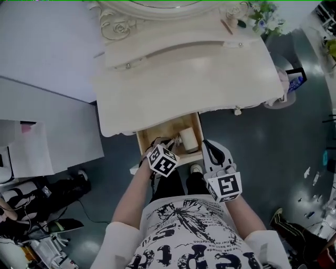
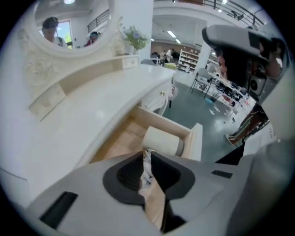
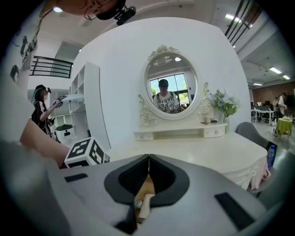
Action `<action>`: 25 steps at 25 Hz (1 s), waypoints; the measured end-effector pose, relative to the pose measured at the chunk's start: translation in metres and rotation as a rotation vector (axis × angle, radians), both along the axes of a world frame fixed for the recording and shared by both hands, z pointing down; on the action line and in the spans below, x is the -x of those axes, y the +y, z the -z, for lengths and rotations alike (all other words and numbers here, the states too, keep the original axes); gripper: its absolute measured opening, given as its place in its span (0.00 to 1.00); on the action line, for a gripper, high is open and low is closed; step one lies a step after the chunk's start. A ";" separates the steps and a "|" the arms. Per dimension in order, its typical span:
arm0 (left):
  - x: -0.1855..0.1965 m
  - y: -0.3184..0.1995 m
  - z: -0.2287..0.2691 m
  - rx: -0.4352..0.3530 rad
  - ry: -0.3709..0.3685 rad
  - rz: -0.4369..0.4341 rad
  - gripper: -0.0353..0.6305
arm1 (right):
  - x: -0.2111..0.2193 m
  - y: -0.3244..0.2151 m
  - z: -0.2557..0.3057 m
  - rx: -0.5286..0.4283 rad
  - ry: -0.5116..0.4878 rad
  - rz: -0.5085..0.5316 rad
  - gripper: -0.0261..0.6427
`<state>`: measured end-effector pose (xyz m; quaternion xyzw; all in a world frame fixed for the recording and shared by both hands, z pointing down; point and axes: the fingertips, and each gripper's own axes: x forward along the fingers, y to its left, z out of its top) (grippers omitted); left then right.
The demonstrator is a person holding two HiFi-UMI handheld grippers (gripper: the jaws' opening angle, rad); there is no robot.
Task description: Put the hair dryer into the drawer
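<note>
**Hair dryer, stowed.** One hair dryer (image 1: 187, 139), lying inside the one open drawer (image 1: 157, 128) of the dressing table (image 1: 184, 79), toward the drawer's 3 o'clock side. Probably light, rigid and smooth-shelled, apt to roll. Best taken around the handle or mid-barrel. Two grippers. Left gripper (image 2: 146, 154) at 7 o'clock from the dryer, jaws nearly together with a slit remaining, any pinch not discernible. Right gripper (image 3: 148, 159) at 5 o'clock, jaws pressed together, empty.

White table (image 1: 189, 79), curved front edge, top mostly bare. Oval mirror (image 3: 169, 85) in a carved frame at the back edge, above a low ledge (image 3: 179, 133). Flowers (image 1: 265, 16) at the back right corner. Grey floor (image 1: 262, 152); dark cables (image 1: 37, 210) lying left.
</note>
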<state>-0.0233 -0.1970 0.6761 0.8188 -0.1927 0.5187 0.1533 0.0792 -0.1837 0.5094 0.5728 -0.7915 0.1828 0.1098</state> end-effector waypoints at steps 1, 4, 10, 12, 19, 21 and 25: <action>0.001 -0.004 0.013 -0.037 0.020 0.029 0.13 | 0.003 0.001 0.004 -0.007 0.003 0.012 0.06; 0.006 -0.013 0.050 -0.135 0.085 0.093 0.09 | 0.012 0.002 0.018 -0.033 0.008 0.052 0.06; 0.026 -0.036 0.132 -0.359 0.186 0.204 0.08 | 0.032 -0.008 0.051 -0.118 0.030 0.129 0.06; 0.034 -0.039 0.163 -0.434 0.219 0.243 0.08 | 0.039 -0.012 0.062 -0.141 0.041 0.156 0.06; 0.061 -0.037 0.270 -0.663 0.449 0.409 0.08 | 0.058 -0.017 0.109 -0.225 0.047 0.234 0.06; 0.071 -0.033 0.295 -0.722 0.493 0.432 0.08 | 0.060 -0.019 0.120 -0.253 0.050 0.238 0.06; 0.087 -0.023 0.343 -0.820 0.674 0.482 0.08 | 0.066 -0.022 0.137 -0.294 0.053 0.245 0.06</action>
